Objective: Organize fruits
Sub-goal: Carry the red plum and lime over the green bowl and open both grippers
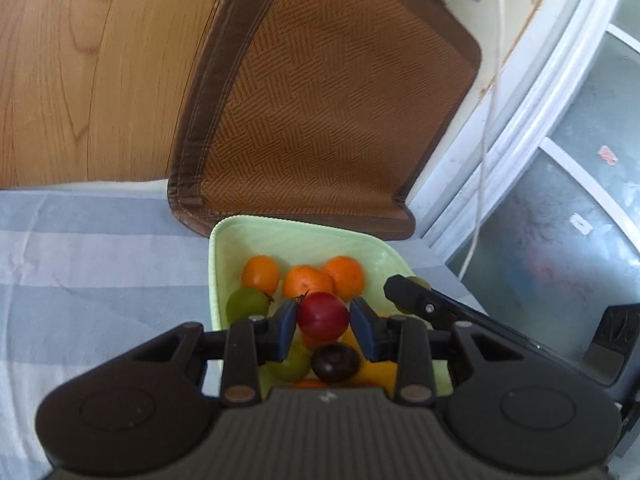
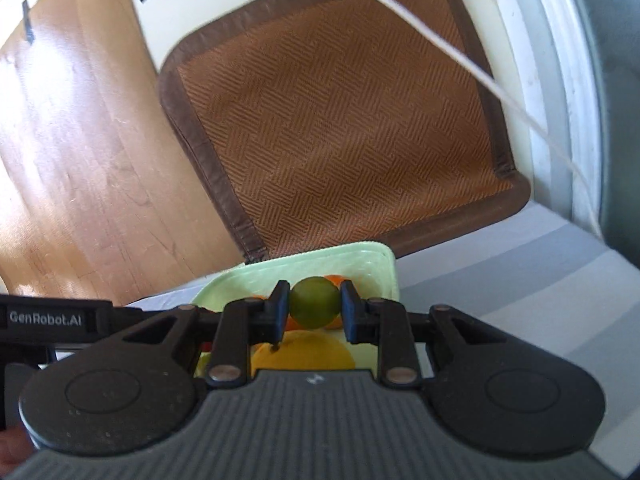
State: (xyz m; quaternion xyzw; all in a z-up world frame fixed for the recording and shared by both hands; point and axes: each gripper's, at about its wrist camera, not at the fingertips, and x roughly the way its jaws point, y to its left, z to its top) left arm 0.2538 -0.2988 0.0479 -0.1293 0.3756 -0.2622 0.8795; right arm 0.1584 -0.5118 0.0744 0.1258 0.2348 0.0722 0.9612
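A pale green tray (image 1: 218,252) holds several small fruits: orange ones (image 1: 308,280), green ones (image 1: 246,304) and a dark purple one (image 1: 335,362). My left gripper (image 1: 323,320) is shut on a red fruit (image 1: 322,316) just above the tray's fruits. My right gripper (image 2: 315,308) is shut on a green fruit (image 2: 315,302) over the tray (image 2: 360,258), above a yellow fruit (image 2: 304,352). The right gripper's finger also shows at the tray's right side in the left wrist view (image 1: 412,294).
The tray sits on a grey and white striped cloth (image 1: 80,248). A brown woven mat (image 1: 320,100) leans upright just behind the tray. A wooden panel (image 1: 80,60) is at the left. A white cord (image 1: 486,128) hangs by a window frame at the right.
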